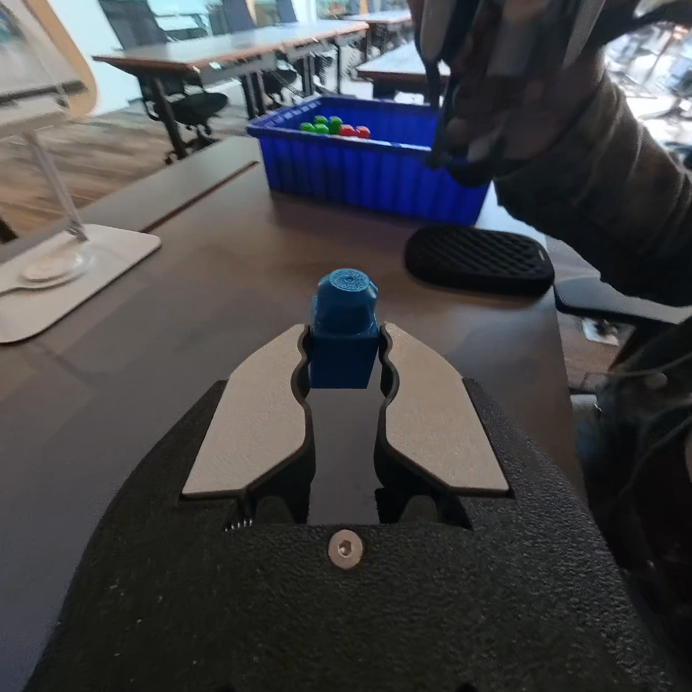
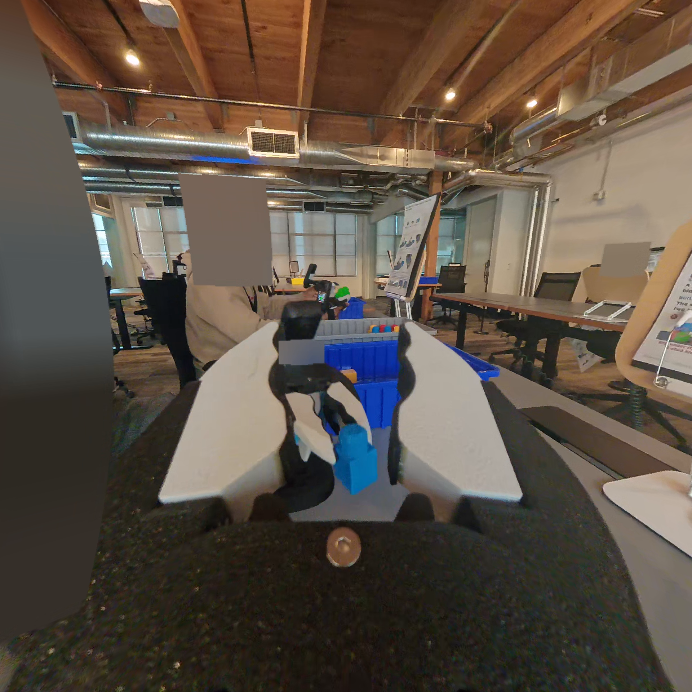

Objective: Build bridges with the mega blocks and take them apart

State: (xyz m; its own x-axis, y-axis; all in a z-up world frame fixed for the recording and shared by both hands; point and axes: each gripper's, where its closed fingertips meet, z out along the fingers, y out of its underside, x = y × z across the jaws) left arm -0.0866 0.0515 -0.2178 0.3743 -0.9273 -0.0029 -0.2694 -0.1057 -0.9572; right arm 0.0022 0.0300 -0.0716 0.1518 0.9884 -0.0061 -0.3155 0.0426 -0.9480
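Our left gripper [image 1: 343, 337] pinches a blue block [image 1: 342, 333] above open table [image 1: 209, 299], the blue bin [image 1: 367, 176] well beyond. Our right gripper [image 2: 339, 359] gapes wide, its fingers [image 2: 239, 412] holding nothing.

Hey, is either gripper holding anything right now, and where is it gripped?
The left gripper clamps a blue single-stud mega block by the two opposite sides of its square base, stud pointing away. The right gripper is open, holding nothing.

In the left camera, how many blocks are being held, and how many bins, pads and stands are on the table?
Held blue block: 1
Blue bin: 1
Black pad: 1
White stand: 1
Total: 4
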